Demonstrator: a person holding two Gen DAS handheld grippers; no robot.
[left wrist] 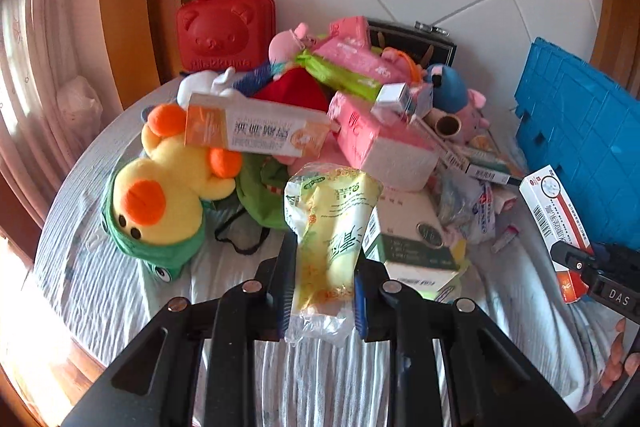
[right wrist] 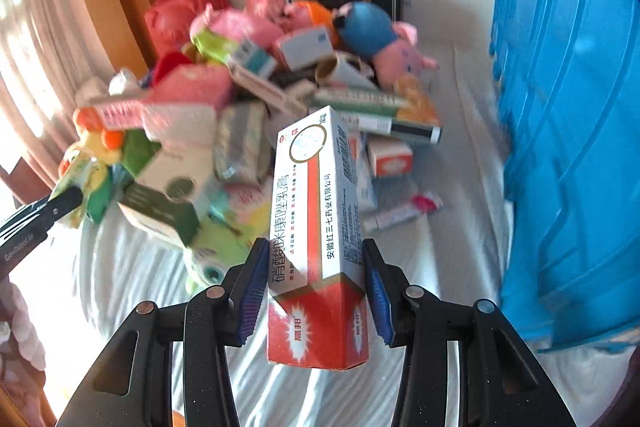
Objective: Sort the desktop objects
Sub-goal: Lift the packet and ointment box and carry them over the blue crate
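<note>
A mixed pile of plush toys, medicine boxes and tissue packs lies on a pale striped cloth (left wrist: 120,267). My left gripper (left wrist: 325,267) is shut on a yellow-green plastic tissue pack (left wrist: 332,219), held above the cloth with its loose end hanging between the fingers. My right gripper (right wrist: 316,267) is shut on a long white and red medicine box (right wrist: 316,195), lifted in front of the pile. In the left wrist view that box (left wrist: 554,211) and the right gripper (left wrist: 576,263) show at the right edge. The left gripper (right wrist: 60,205) shows at the left edge of the right wrist view.
A blue plastic crate (right wrist: 568,147) stands along the right side. A red bear-faced case (left wrist: 226,27) and a dark box (left wrist: 412,39) lean against the tiled wall at the back. A yellow duck plush (left wrist: 160,195) lies left of the pile, and a wooden frame with curtains is further left.
</note>
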